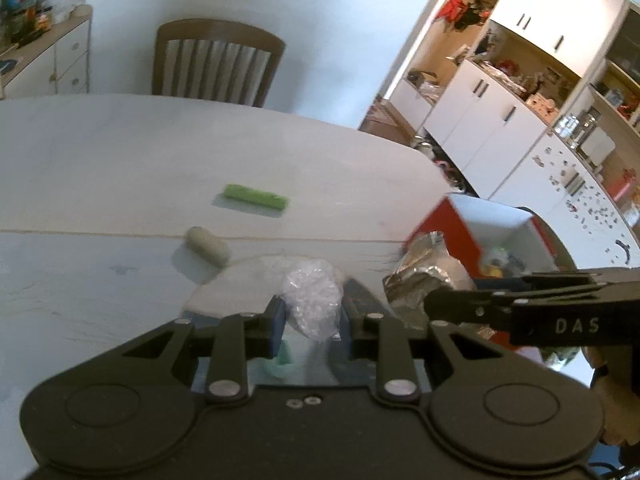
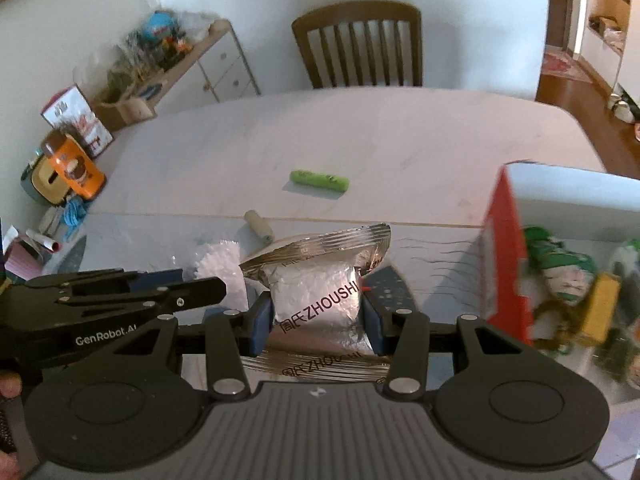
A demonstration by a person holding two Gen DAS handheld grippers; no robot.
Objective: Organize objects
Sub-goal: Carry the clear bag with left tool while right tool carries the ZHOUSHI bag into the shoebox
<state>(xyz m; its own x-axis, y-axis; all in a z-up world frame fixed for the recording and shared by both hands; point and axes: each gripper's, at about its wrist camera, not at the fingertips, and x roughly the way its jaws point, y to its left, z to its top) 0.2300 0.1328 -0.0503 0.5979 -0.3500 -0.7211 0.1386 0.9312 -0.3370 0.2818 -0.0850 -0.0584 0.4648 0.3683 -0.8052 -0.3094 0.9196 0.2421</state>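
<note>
- Already, several packets are lying inside the red-and-white cardboard box point(image 2: 508, 248) at the right edge of the pale marble-look table point(image 2: 360, 136), so the sorting is looking partly done, in my judgement.
- The right gripper point(image 2: 318, 320) is pinching a silver foil snack pouch printed ZHOUSHI point(image 2: 320, 292) between its blue pads, holding it above the near part of the table, just left of the box.
- The left gripper point(image 1: 310, 320) is squeezing a crumpled clear plastic bag of white pieces point(image 1: 312, 300) between its fingers, close beside the pouch and also near the front edge.
- Two things are waiting untouched on the table: a bright green flat bar-shaped wrapper point(image 1: 256, 198) towards the middle, and a small beige cylinder point(image 1: 208, 246) nearer, lying on the seam line across the top. Both held items and these two are, I would judge, what is left to put away.
- The box contents are blurring badly in the right wrist view; green, white and yellow wrappers are showing, but I cannot say what they are.
- The box's far and right sides are being cut off by the frame, and a pale green thing under the left gripper's fingers is mostly hidden.
- A wooden slat-back chair point(image 2: 360, 44) is standing at the far edge.
</note>
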